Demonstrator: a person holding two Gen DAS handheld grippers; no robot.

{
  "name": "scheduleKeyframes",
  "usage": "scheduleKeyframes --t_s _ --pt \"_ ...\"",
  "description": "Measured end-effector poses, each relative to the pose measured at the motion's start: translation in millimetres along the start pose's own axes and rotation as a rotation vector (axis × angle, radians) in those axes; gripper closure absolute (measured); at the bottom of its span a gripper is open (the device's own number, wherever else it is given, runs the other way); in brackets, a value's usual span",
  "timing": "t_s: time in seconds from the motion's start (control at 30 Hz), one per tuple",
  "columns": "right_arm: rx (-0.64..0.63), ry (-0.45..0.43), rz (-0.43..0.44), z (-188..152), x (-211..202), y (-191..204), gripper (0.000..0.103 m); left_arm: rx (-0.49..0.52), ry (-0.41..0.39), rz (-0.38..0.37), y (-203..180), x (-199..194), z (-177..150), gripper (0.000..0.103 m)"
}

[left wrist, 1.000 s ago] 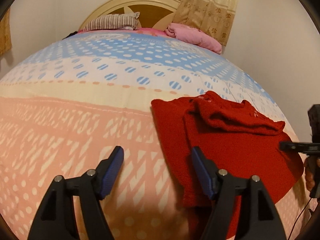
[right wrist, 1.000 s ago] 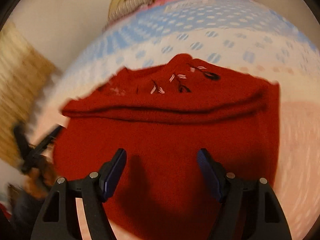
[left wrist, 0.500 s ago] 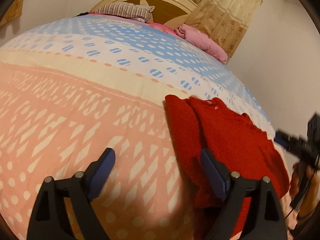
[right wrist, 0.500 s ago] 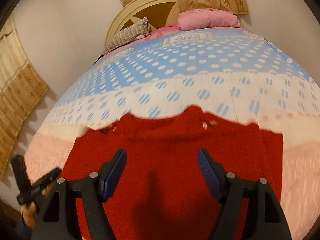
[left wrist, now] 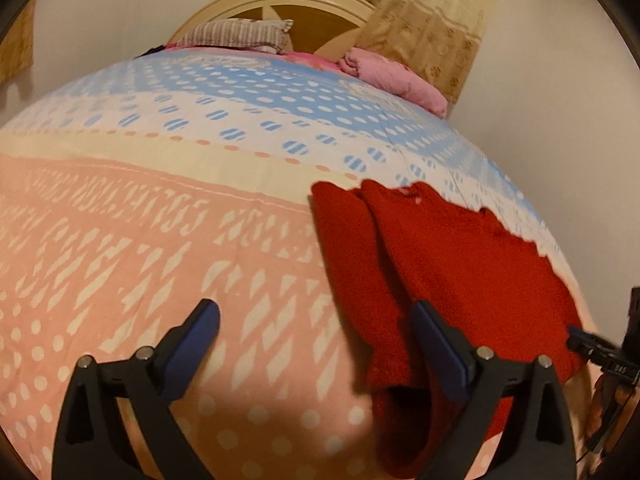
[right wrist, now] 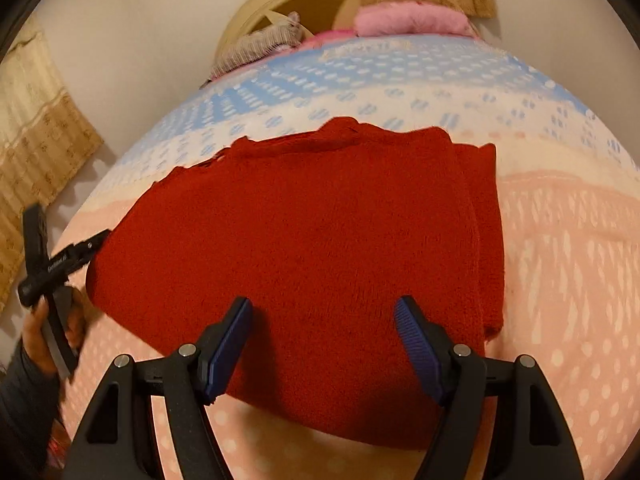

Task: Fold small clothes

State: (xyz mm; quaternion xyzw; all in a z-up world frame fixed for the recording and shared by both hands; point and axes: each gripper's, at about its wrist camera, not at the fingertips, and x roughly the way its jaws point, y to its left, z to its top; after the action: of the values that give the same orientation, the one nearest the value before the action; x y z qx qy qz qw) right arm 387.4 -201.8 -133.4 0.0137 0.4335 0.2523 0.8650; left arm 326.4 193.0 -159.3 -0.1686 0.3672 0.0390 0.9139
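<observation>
The bed [left wrist: 168, 240] fills both views, its patterned cover running from pink near you up to blue by the headboard [left wrist: 280, 4], and the red garment [right wrist: 304, 248] lies flat on the pink band near the edge where you stand. It is already doubled over, with a narrower layer showing along one side, and its long axis looks to run from you toward the headboard. Your right gripper [right wrist: 324, 352] hangs directly over the garment's near half, jaws apart with nothing between them, so that hand is the closer one for the next fold. Your left gripper [left wrist: 316, 344] sits off the garment's side: only its inner finger [left wrist: 436, 344] overlaps the garment's edge, while the other finger is over bare cover. Its jaws have just been opening and now stand wide apart, with nothing clamped. For another fold, you would likely take the near hem and carry it away from you toward the far edge; the left hand must shift inward over the cloth first.
</observation>
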Motion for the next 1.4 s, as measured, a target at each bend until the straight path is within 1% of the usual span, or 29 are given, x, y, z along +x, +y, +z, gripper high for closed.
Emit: scheduleKeyframes --t_s 0.07,0.13,0.23,0.3,0.4,0.57,0.63,0.77,0.83,0.87,0.9,0.93,1.0,1.07,1.1,1.13,1.17,1.2,1.23,1.3,1.4 --pt "-0.009 0.003 -0.011 -6 0 2 0.028 0.019 0.013 0.022 -3 4 0 0.002" --pt "-0.03 0.022 -0.016 -13 4 8 0.017 0.028 0.048 0.041 -4 12 1 0.002" --pt "-0.094 0.048 -0.067 -14 7 20 0.017 0.03 0.076 0.058 -4 18 1 0.001" --pt "-0.076 0.064 -0.06 -12 7 19 0.017 0.027 0.077 0.065 -4 18 0 0.0" --pt "-0.072 0.083 -0.05 -13 10 16 0.017 0.017 0.073 0.053 -2 16 0 0.0" --pt "-0.079 0.049 -0.07 -28 4 18 0.017 -0.031 0.063 0.031 6 8 -5 0.0" --pt "-0.077 0.047 -0.074 -29 3 18 0.016 -0.042 0.06 0.021 8 7 -6 0.0" --pt "-0.065 0.061 -0.1 -19 -1 23 0.017 -0.035 0.067 0.031 7 9 -6 0.0" --pt "-0.026 -0.001 -0.064 -7 -14 25 0.017 -0.026 0.068 0.046 5 9 -6 0.0" --pt "-0.012 -0.055 -0.047 2 -22 27 0.017 -0.018 0.068 0.055 4 9 -7 0.0" --pt "-0.011 -0.084 -0.045 9 -24 29 0.017 -0.013 0.068 0.062 3 9 -6 0.0" --pt "-0.017 -0.094 -0.047 15 -23 31 0.017 -0.011 0.069 0.067 2 10 -7 0.0" --pt "-0.057 -0.062 -0.076 29 -6 39 0.017 -0.012 0.071 0.07 3 10 -6 0.0" --pt "-0.082 -0.02 -0.126 34 16 41 0.017 -0.011 0.07 0.076 3 11 -6 0.0" --pt "-0.066 0.0 -0.137 32 26 36 0.017 -0.009 0.069 0.079 2 11 -6 0.0" --pt "-0.029 0.028 -0.13 27 34 28 0.017 -0.007 0.068 0.082 2 11 -6 0.0" --pt "0.007 0.013 -0.108 18 38 20 0.016 -0.005 0.067 0.084 1 11 -6 0.0" --pt "0.001 -0.018 -0.098 13 33 19 0.016 -0.003 0.066 0.086 1 11 -6 0.0" --pt "0.0 -0.021 -0.094 9 29 19 0.016 -0.003 0.068 0.086 1 11 -6 0.0" --pt "0.001 -0.019 -0.096 3 22 20 0.016 -0.004 0.072 0.082 1 12 -6 0.0" --pt "-0.052 -0.004 -0.126 -5 20 27 0.016 -0.009 0.072 0.075 3 12 -6 0.0"
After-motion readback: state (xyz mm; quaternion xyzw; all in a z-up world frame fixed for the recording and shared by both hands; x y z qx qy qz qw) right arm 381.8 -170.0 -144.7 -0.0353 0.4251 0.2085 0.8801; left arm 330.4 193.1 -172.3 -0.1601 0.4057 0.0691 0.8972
